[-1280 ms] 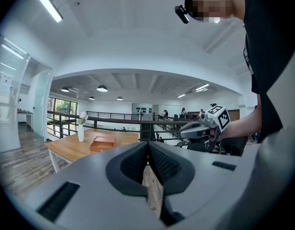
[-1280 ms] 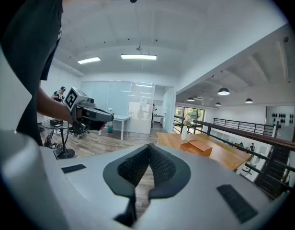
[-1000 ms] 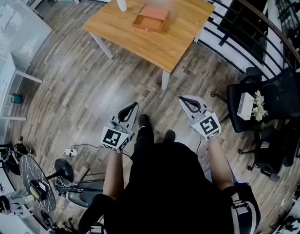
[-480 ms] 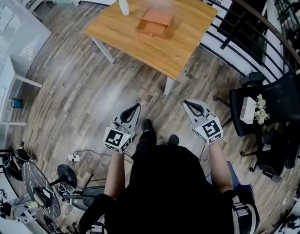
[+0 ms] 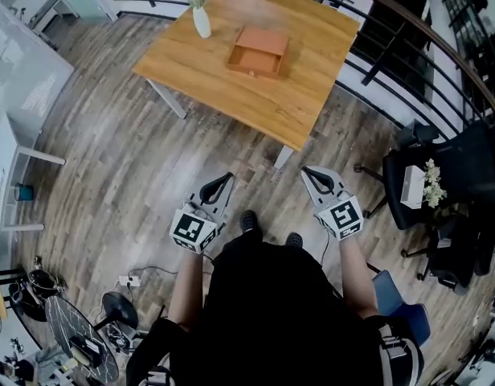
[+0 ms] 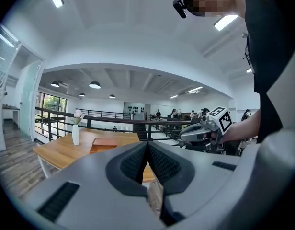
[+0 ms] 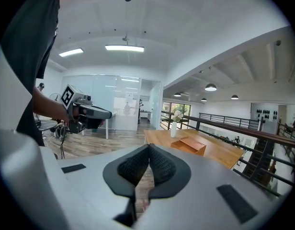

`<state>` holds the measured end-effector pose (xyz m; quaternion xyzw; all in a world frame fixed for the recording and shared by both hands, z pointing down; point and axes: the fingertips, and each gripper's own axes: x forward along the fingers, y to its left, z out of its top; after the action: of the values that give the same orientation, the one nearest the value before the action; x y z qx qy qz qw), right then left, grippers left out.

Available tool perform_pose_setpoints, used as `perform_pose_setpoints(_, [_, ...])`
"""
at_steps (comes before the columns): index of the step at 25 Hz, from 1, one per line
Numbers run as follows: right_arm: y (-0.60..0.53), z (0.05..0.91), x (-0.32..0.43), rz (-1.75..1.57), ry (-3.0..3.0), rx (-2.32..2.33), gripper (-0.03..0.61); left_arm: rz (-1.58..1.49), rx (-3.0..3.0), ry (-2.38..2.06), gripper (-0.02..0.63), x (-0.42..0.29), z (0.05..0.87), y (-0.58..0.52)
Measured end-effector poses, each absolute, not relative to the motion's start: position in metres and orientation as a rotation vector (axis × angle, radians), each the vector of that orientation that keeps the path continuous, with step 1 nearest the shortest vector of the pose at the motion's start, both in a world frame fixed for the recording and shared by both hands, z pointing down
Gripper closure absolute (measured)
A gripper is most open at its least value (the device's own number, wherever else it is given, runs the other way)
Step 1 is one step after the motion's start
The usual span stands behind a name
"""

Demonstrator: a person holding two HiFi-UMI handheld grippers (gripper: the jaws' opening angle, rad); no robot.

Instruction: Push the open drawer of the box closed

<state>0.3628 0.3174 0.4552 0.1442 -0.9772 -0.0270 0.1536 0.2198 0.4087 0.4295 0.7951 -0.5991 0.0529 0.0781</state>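
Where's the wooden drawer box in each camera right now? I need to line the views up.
Head view: box at top centre, on the table.
Left gripper view: box left of centre, at mid-height.
Right gripper view: box right of centre, at mid-height.
Shared landmark: the white vase, just left of the box in all three.

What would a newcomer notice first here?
The orange box with its drawer pulled open sits on the wooden table, a white vase of flowers near its far-left corner. The left gripper and right gripper are both shut and empty, held over the floor short of the table.
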Motion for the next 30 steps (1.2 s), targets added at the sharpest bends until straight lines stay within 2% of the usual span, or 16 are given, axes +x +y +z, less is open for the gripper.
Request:
perform_pose_setpoints(9, [0.293, 0.465, 0.299, -0.072, -2.750, 0.549, 0.563, 0.134, 2.429, -1.712, 0.591, 0.139, 0.438, 0.376])
perform_pose_setpoints(30, [0.249, 0.491, 0.220, -0.034, -2.725, 0.523, 0.563, 0.118, 2.362, -1.733, 0.591, 0.064, 0.456, 0.354])
